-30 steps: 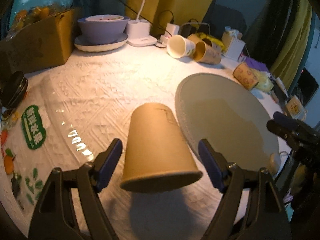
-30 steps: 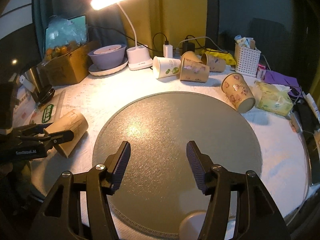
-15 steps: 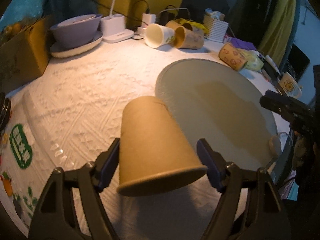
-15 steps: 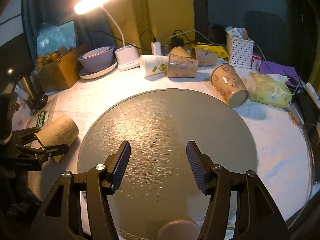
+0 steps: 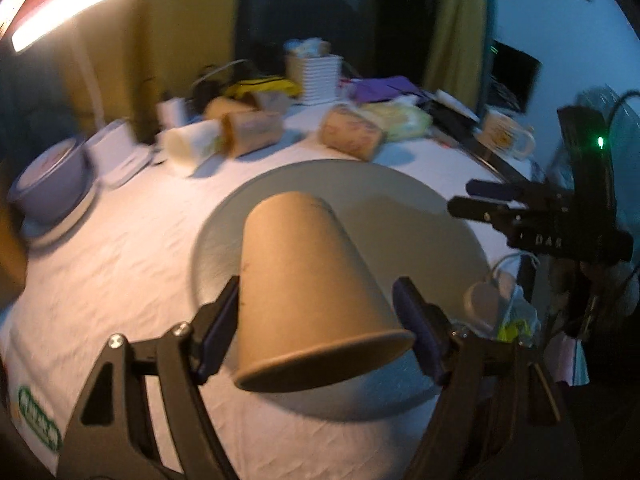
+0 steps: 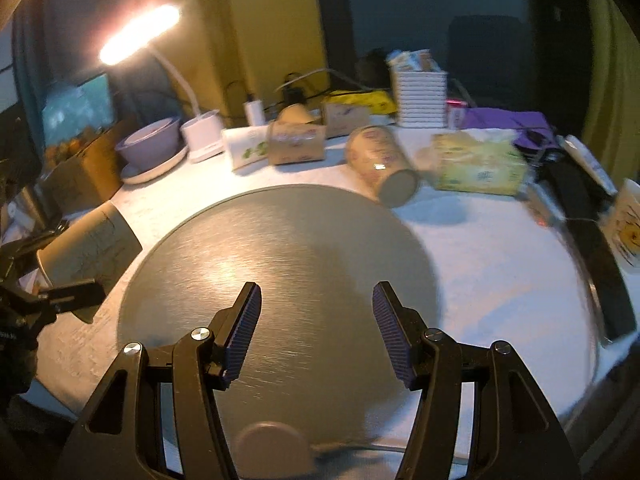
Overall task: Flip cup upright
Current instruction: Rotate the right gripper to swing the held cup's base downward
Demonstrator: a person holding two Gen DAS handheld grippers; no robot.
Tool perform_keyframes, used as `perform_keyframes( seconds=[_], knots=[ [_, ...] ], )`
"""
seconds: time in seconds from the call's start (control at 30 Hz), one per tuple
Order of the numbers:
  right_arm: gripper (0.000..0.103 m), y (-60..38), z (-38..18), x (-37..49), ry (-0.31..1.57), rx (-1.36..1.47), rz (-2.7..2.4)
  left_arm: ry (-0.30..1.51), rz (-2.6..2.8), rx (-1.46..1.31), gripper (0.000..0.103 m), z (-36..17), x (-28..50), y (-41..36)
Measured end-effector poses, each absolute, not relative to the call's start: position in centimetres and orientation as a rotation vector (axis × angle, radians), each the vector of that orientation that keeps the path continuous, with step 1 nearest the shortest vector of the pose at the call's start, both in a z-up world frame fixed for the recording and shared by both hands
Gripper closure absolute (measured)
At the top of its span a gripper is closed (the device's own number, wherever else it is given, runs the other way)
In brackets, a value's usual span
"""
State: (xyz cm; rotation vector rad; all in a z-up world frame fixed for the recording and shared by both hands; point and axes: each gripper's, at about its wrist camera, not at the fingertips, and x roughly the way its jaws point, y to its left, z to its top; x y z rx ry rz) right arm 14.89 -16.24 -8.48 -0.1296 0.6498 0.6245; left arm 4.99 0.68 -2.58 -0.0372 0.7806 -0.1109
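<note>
A plain brown paper cup (image 5: pixel 308 292) is held in my left gripper (image 5: pixel 320 326), jaws shut on its sides near the rim. The cup is off the table, tilted, base pointing away and up, open rim toward the camera. In the right wrist view the same cup (image 6: pixel 90 246) shows at the far left, held in the left gripper (image 6: pixel 60 268) beside the round grey mat (image 6: pixel 288 280). My right gripper (image 6: pixel 316 332) is open and empty above the mat's near part; it also shows in the left wrist view (image 5: pixel 480 198) at the right.
Several patterned paper cups (image 6: pixel 378 164) lie on their sides at the back of the white tablecloth. A purple bowl (image 6: pixel 152 144), lamp base (image 6: pixel 202 136), white basket (image 6: pixel 418 98), tissue pack (image 6: pixel 478 164) and a mug (image 5: pixel 504 138) stand around. A small round disc (image 6: pixel 274 448) lies at the mat's near edge.
My left gripper has closed on the cup, lifted it off the cloth and swung it right toward the mat. The right gripper stayed open, shifting slightly.
</note>
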Motion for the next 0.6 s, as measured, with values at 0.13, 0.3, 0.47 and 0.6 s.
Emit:
perform_keyframes(
  seconds=[0.13, 0.3, 0.47, 0.6],
  knots=[
    [0.042, -19.1, -8.2, 15.1, 0.64, -0.094, 0.559, 0.789, -0.22, 0.037, 0.027, -2.8, 7.2, -2.1],
    [0.042, -22.2, -8.5, 15.1, 0.643, -0.062, 0.477, 0.804, -0.353, 0.113, 0.027, -3.0, 9.6, -4.9],
    [0.042, -24.2, -8.7, 15.0, 0.642, -0.044, 0.427, 0.799, -0.48, 0.18, 0.027, -2.8, 11.4, -6.5],
    [0.042, -24.7, -8.5, 15.2, 0.639, -0.038, 0.407, 0.811, -0.569, 0.234, 0.027, -3.2, 12.5, -7.7]
  ],
)
